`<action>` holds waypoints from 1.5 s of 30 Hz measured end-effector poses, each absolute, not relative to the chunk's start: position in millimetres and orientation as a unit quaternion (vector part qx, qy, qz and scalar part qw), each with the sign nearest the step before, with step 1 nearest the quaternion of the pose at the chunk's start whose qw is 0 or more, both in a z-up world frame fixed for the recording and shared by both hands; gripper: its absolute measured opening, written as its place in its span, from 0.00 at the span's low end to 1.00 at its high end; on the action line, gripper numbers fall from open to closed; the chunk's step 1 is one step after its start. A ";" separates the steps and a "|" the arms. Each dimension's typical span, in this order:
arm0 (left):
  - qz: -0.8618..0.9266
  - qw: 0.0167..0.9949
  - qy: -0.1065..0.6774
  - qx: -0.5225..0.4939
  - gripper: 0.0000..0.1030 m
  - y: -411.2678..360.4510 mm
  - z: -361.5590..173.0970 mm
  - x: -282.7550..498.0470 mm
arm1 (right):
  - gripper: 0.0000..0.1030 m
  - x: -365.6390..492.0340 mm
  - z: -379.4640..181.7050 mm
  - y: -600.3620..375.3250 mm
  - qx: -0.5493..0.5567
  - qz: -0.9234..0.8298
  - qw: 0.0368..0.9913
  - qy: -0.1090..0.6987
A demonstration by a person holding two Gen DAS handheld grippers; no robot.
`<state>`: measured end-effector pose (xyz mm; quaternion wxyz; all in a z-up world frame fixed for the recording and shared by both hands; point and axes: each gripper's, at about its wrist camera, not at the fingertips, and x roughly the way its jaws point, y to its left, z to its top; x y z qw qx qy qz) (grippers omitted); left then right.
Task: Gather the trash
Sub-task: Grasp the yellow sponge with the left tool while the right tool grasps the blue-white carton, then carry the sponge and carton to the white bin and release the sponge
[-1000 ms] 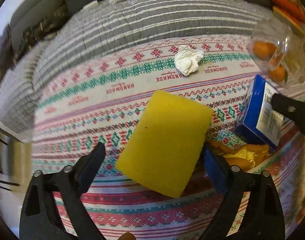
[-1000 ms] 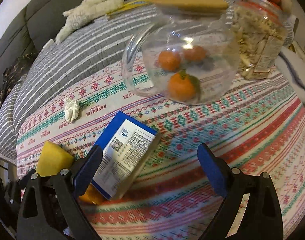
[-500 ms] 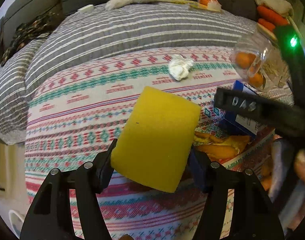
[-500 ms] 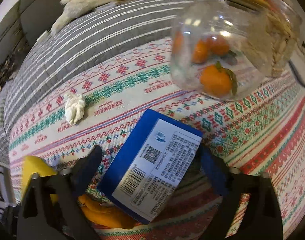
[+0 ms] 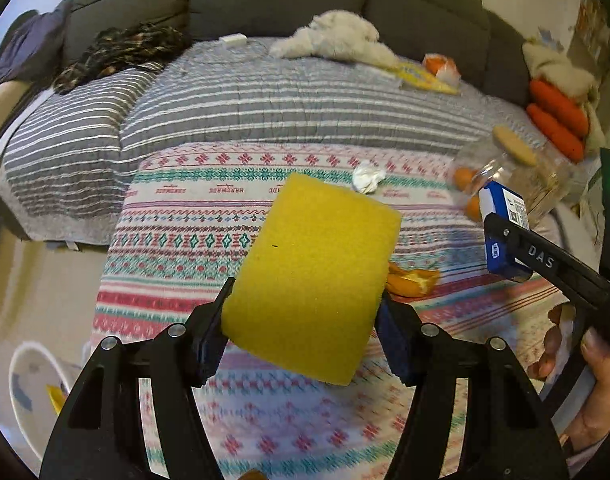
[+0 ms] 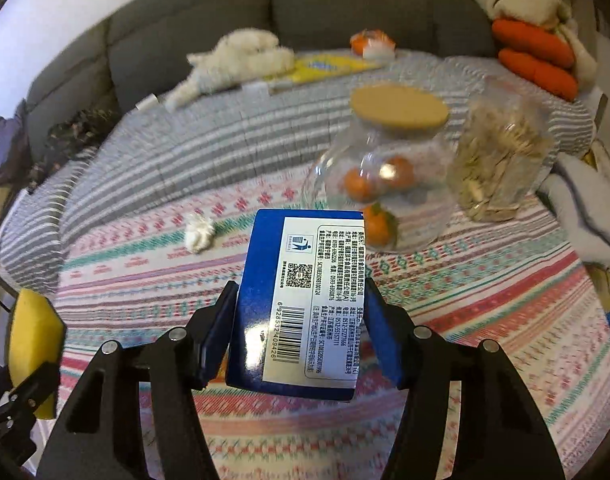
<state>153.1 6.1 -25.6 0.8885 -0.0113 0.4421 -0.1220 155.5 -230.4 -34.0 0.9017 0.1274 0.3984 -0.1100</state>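
Observation:
My left gripper (image 5: 301,332) is shut on a yellow sponge (image 5: 313,276) and holds it above the patterned tablecloth (image 5: 193,240). My right gripper (image 6: 301,332) is shut on a blue box (image 6: 305,304) with a white barcode label, lifted off the cloth. The box (image 5: 503,216) and the right gripper show at the right of the left wrist view. The sponge (image 6: 33,344) shows at the left edge of the right wrist view. A crumpled white tissue (image 5: 368,176) (image 6: 199,232) lies on the cloth further back. Orange peel (image 5: 411,280) lies behind the sponge.
A clear glass jar (image 6: 381,188) with oranges and a cork lid stands beside a jar of seeds (image 6: 501,160). A grey striped blanket (image 5: 265,96) covers the sofa behind, with a white plush toy (image 5: 337,40). A white bin (image 5: 33,392) stands on the floor at lower left.
Both grippers closed, the left on the sponge and the right on the blue box, and lifted them off the cloth. Both views pulled back and up from the table.

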 end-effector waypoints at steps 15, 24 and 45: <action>-0.068 0.926 0.371 -0.033 0.60 40.0 -0.5 75.5 | 0.59 75.9 -0.5 -167.2 0.106 -0.040 0.936 0.332; -0.026 0.924 0.377 -0.057 0.60 82.8 -4.3 73.1 | 0.59 70.2 2.4 -103.9 0.075 0.015 0.942 0.326; 0.049 0.922 0.375 -0.086 0.60 169.2 2.1 58.0 | 0.59 68.1 2.9 -16.1 0.039 0.088 0.941 0.324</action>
